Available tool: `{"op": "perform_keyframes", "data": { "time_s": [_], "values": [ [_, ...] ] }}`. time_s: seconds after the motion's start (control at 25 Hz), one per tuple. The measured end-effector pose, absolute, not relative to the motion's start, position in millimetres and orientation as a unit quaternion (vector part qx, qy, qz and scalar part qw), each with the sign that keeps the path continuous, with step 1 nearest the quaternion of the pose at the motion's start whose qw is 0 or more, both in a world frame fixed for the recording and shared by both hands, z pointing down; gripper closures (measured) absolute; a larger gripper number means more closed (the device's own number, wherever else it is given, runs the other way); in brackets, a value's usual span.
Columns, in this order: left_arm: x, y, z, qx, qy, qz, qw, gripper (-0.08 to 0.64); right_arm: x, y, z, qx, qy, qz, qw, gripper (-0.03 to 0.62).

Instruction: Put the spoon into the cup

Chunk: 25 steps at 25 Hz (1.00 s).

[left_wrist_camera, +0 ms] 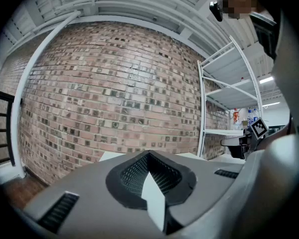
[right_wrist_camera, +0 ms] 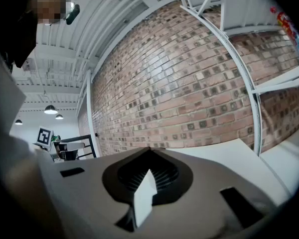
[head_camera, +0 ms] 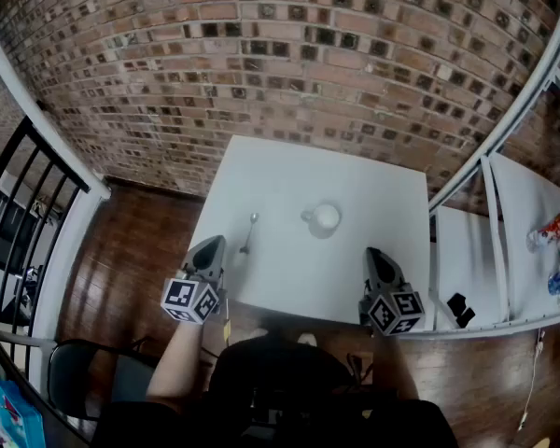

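The spoon [head_camera: 249, 232] lies just right of the left gripper [head_camera: 211, 250], lengthwise along its pressed-together jaws; the right gripper [head_camera: 377, 259], likewise closed, sits farther off.

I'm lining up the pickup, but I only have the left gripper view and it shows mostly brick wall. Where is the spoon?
Observer: The small metal spoon lies flat on the white square table, just right of the tip of the left tongs.
Operator: And the cup?
Observer: The white ceramic cup stands upright to the right of the spoon, apart from it, with its handle towards the spoon.
Operator: Are the right tongs holding anything?
Observer: No. The right tongs are shut and empty, over the table's near edge.
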<state>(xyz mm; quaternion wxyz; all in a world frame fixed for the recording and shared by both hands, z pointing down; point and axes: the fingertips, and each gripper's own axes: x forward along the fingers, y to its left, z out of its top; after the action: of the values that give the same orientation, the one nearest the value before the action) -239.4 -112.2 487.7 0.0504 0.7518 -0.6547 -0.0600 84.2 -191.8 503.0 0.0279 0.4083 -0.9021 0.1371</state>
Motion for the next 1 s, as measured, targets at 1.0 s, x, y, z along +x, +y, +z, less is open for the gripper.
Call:
{"op": "perform_keyframes", "data": {
  "time_s": [1.0],
  "values": [
    [-230.0,-178.7,617.0,0.719,-0.662,0.099,0.185,0.474,94.6,-196.9,522.3,0.415,-0.895,0.164,0.021,0.588]
  ]
}}
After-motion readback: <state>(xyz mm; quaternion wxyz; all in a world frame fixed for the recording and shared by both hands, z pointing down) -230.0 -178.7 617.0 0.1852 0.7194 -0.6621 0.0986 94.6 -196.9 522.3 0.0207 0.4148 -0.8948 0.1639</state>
